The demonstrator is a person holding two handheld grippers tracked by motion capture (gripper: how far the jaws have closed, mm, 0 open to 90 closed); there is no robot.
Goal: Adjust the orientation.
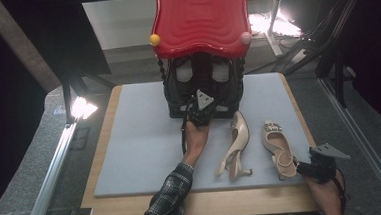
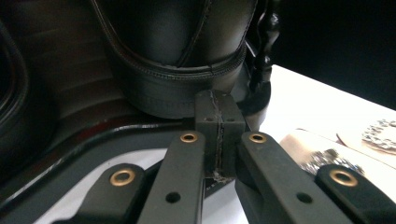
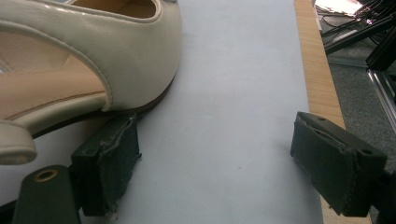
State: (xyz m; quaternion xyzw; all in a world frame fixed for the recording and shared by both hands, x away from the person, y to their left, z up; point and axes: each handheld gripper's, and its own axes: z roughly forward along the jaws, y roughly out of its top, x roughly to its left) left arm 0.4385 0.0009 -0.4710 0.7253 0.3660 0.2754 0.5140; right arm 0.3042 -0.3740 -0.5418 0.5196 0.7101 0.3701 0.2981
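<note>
From above, a black shoe rack (image 1: 203, 89) with a red top (image 1: 200, 19) stands at the far edge of the grey mat (image 1: 140, 145), dark boots on its shelf. The left gripper (image 1: 199, 112) sits right at the rack's front, and two cream heeled shoes lie on the mat: one on its side (image 1: 236, 145), one upright (image 1: 278, 148) with the right gripper (image 1: 302, 170) at its heel.

Along the left gripper's jaws, the pads are pressed together on nothing, just before a black boot (image 2: 182, 70).

Along the right gripper's jaws, they stand spread, the left pad (image 3: 109, 161) tucked beside the upright shoe's (image 3: 93, 60) sole and the other well apart on bare mat (image 3: 233, 93). To grip well, I would slide the jaws across the heel, then close firmly.
</note>
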